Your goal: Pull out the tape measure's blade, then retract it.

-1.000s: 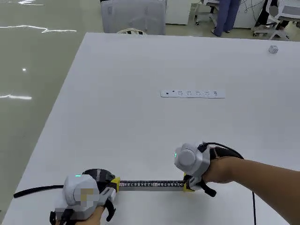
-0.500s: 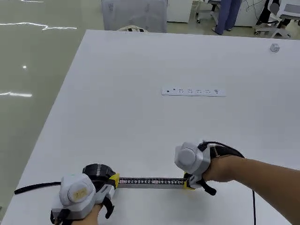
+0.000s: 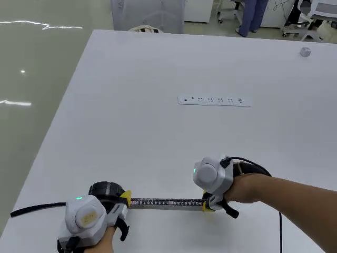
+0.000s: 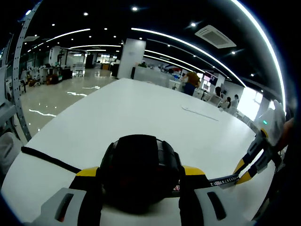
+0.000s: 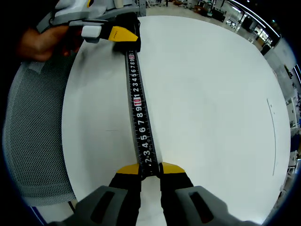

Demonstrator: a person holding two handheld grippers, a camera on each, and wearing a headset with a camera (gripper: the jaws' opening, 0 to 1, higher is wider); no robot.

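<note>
1. Fingers (image 4: 87,172) of the left gripper (image 4: 141,175) clamp the black tape measure case (image 3: 105,191) from both sides, near the table's (image 3: 158,121) near left corner.
2. From the case the blade (image 5: 138,113) runs flat along the near edge toward the right.
3. At the blade's tip the right gripper (image 5: 150,169) pinches it between narrow fingers. The right hand (image 3: 247,187) holds it low over the table, with the forearm reaching in from the right edge.
4. Compared with a second ago, the drawn-out blade length and the spacing between the grippers look unchanged.
</note>
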